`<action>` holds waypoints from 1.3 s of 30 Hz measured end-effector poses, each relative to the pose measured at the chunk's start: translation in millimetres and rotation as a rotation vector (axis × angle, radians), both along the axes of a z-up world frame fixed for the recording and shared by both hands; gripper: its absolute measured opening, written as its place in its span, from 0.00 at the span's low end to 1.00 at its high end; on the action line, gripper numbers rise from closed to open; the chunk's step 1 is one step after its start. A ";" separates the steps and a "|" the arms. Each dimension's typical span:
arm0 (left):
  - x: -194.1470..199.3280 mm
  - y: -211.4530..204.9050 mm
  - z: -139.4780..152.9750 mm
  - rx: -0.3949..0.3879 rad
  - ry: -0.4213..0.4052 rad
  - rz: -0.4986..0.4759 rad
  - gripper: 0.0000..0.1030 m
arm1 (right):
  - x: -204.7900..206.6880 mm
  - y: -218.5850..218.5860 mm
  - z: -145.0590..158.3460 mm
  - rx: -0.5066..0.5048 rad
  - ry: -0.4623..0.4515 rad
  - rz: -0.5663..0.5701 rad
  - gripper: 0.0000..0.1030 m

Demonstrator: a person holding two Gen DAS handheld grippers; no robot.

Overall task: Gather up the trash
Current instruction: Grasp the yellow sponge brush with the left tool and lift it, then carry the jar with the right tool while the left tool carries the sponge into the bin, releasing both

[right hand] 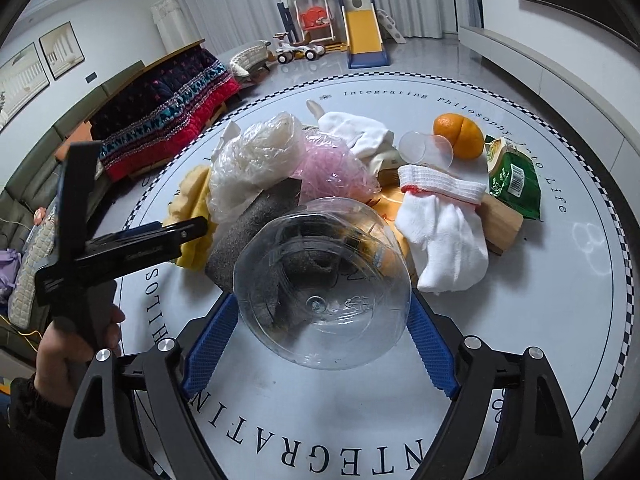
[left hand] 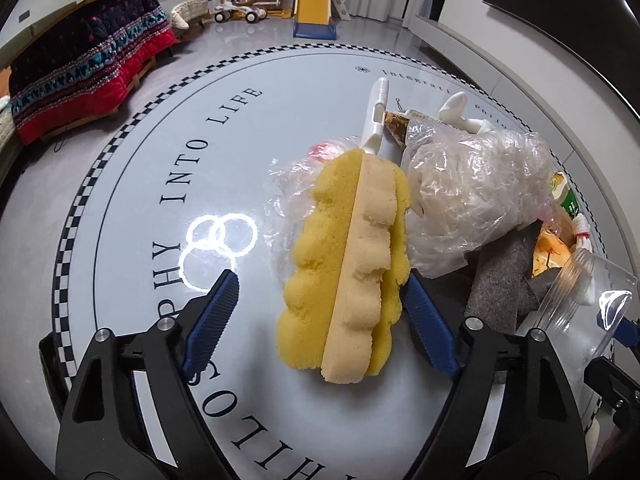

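Observation:
A yellow and cream sponge (left hand: 348, 264) lies on the round white table (left hand: 160, 184) between the fingers of my left gripper (left hand: 320, 292), which is open; its right finger touches the sponge's edge, its left finger stands apart. My right gripper (right hand: 322, 312) is shut on a clear plastic jar (right hand: 320, 280), held by its base with the mouth facing away. Beyond them lies a heap of trash: a crumpled clear plastic bag (right hand: 256, 156), a pink plastic bag (right hand: 336, 168), a grey felt piece (right hand: 248, 232) and a green snack packet (right hand: 514, 176).
White socks (right hand: 440, 220), a wooden block (right hand: 502, 224), an orange (right hand: 460, 134), a clear lid (right hand: 426, 148) and a white cloth (right hand: 356, 132) lie on the table. A white brush handle (left hand: 378, 116) sticks out behind the sponge. A sofa with a red quilt (right hand: 168, 108) stands at the left.

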State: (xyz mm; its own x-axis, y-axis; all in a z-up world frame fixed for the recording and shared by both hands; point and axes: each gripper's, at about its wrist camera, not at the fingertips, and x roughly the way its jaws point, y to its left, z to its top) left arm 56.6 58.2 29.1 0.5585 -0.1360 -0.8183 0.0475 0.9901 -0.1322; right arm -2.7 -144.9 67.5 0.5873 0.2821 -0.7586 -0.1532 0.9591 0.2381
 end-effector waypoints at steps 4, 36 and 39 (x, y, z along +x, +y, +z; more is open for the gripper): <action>-4.4 -4.3 -2.2 -0.019 -0.004 -0.011 0.54 | -2.4 -0.2 2.4 0.003 -0.014 0.005 0.82; -165.6 133.3 58.5 -0.059 -0.175 0.258 0.47 | -60.3 139.7 48.9 0.053 -0.093 0.313 0.82; -182.9 157.1 53.7 -0.060 -0.167 0.319 0.47 | -68.0 171.8 46.7 0.052 -0.083 0.382 0.82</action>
State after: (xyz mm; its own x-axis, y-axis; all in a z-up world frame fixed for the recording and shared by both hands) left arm -126.4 215.2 82.8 0.7060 0.0214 -0.7079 -0.2363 0.9493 -0.2071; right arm -70.7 26.9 114.2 0.4918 0.5287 -0.6918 -0.5174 0.8165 0.2562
